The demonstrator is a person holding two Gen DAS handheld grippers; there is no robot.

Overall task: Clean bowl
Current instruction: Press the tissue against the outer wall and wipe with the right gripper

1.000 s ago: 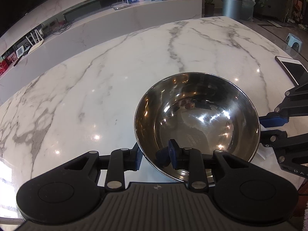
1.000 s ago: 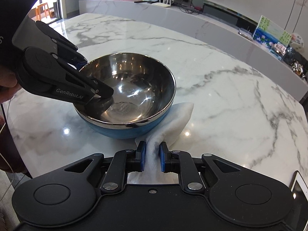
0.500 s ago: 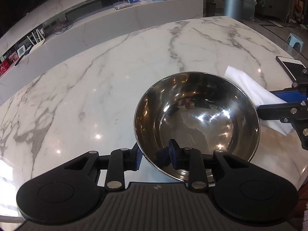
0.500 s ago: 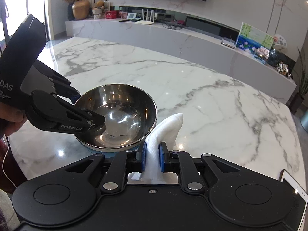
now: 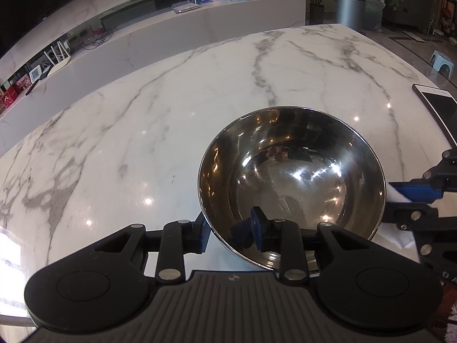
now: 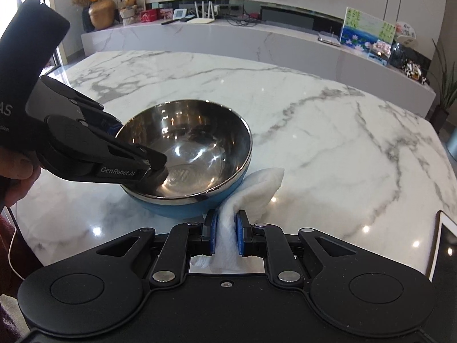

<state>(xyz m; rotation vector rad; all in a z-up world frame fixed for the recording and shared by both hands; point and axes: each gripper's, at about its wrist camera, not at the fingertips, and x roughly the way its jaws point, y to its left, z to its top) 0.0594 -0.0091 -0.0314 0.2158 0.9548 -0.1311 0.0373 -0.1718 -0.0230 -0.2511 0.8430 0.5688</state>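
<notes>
A steel bowl point(image 5: 300, 177) with a blue outside point(image 6: 182, 208) stands on the marble table point(image 5: 142, 143). My left gripper point(image 5: 230, 233) is shut on its near rim, one pad inside and one outside. The right wrist view shows that same gripper point(image 6: 134, 148) at the bowl's left side. My right gripper point(image 6: 227, 234) is shut on a white cloth point(image 6: 257, 188), which lies bunched on the table against the bowl's right flank. In the left wrist view the right gripper point(image 5: 414, 197) sits just right of the bowl, with only a little of the cloth point(image 5: 400, 238) showing.
A phone point(image 5: 437, 105) lies at the table's right edge, close to the right gripper point(image 6: 448, 248). A hand point(image 6: 17, 165) holds the left gripper at the left. A long low marble counter point(image 6: 257, 40) with small items runs behind the table.
The right gripper with the cloth drew back from the bowl, then came close beside it again, rolling somewhat. The left gripper and the bowl stayed put.
</notes>
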